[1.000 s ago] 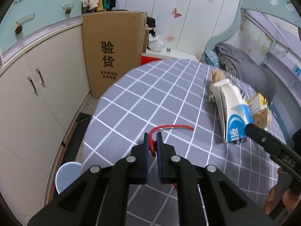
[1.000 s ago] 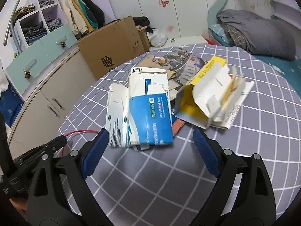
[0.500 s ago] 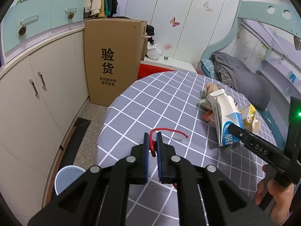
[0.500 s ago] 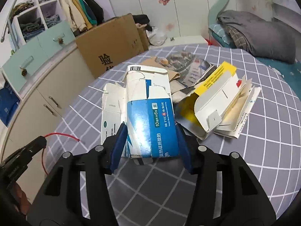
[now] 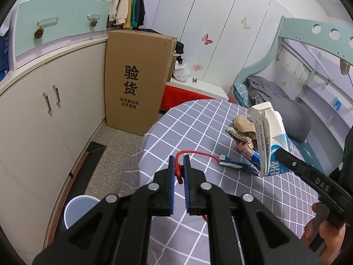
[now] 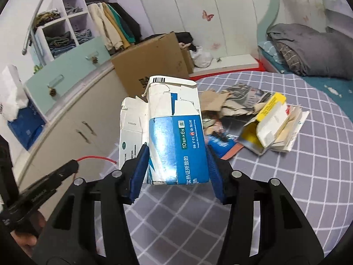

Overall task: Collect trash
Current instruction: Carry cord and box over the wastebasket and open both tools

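My right gripper [image 6: 176, 163] is shut on a torn blue-and-white carton [image 6: 174, 121], its blue pads pressing both sides. The carton hangs tilted above the grey checked table [image 6: 286, 187]. In the left wrist view the same carton [image 5: 269, 132] shows at the right, above the cloth. My left gripper [image 5: 178, 165] is shut on a thin red wire [image 5: 198, 153], which loops out to the right over the table's edge. From the right wrist view, the left gripper [image 6: 66, 170] is at the lower left with the red wire [image 6: 97, 158] sticking out.
More trash lies on the table: a yellow-and-white box [image 6: 271, 119], crumpled paper [image 6: 238, 97] and a blue wrapper [image 5: 238, 166]. A pale blue bin [image 5: 77, 207] stands on the floor by the cabinets [image 5: 44, 121]. A tall cardboard box [image 5: 136, 77] and a bed [image 6: 308, 50] stand beyond.
The right jaws closed on the carton and lifted it off the table, uncovering a blue wrapper. The left gripper rose and pulled back with the red wire.
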The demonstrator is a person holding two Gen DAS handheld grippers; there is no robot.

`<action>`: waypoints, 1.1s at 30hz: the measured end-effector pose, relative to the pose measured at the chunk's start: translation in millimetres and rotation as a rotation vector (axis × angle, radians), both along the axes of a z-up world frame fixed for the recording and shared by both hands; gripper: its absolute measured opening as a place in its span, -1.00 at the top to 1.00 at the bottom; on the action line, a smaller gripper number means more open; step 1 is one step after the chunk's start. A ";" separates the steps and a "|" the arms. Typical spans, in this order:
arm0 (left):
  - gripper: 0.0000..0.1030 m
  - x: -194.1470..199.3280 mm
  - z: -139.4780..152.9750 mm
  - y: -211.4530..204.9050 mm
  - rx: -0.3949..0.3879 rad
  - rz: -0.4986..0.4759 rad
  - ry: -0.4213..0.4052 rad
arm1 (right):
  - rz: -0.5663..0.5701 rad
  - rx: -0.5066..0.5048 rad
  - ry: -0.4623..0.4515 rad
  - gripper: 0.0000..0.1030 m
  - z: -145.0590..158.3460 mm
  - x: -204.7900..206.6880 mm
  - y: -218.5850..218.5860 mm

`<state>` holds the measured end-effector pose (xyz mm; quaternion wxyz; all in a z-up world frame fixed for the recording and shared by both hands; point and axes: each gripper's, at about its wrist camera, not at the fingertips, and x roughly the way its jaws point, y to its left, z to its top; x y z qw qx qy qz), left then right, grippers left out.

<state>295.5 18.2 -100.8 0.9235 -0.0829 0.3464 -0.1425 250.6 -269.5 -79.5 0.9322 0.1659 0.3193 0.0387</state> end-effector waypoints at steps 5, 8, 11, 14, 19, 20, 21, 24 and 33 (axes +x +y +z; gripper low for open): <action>0.86 -6.1 3.9 18.4 -0.023 0.021 -0.009 | 0.058 0.019 -0.021 0.01 12.5 -7.1 24.4; 0.86 -8.1 3.4 33.5 -0.032 0.041 -0.013 | 0.113 0.035 -0.025 0.01 16.0 -7.0 50.1; 0.86 -11.2 0.7 56.9 -0.043 0.077 -0.012 | 0.169 0.023 -0.028 0.01 15.8 -3.6 80.5; 0.86 -14.4 -6.5 87.5 -0.011 0.149 -0.013 | 0.221 -0.021 -0.032 0.01 9.2 -1.2 117.6; 0.86 -16.7 -27.4 136.5 0.010 0.237 0.028 | 0.331 -0.049 0.003 0.01 -15.7 5.5 182.0; 0.86 -16.7 -34.8 149.1 0.022 0.263 0.042 | 0.354 -0.051 0.015 0.01 -22.8 8.4 196.4; 0.86 -16.4 -39.9 156.8 0.026 0.276 0.053 | 0.374 -0.053 0.026 0.01 -28.8 10.6 207.3; 0.86 -14.2 -61.6 186.4 0.041 0.327 0.104 | 0.433 -0.067 0.059 0.01 -48.2 16.0 244.0; 0.85 13.9 -133.8 245.3 0.049 0.419 0.289 | 0.516 -0.137 0.180 0.01 -116.1 42.6 315.5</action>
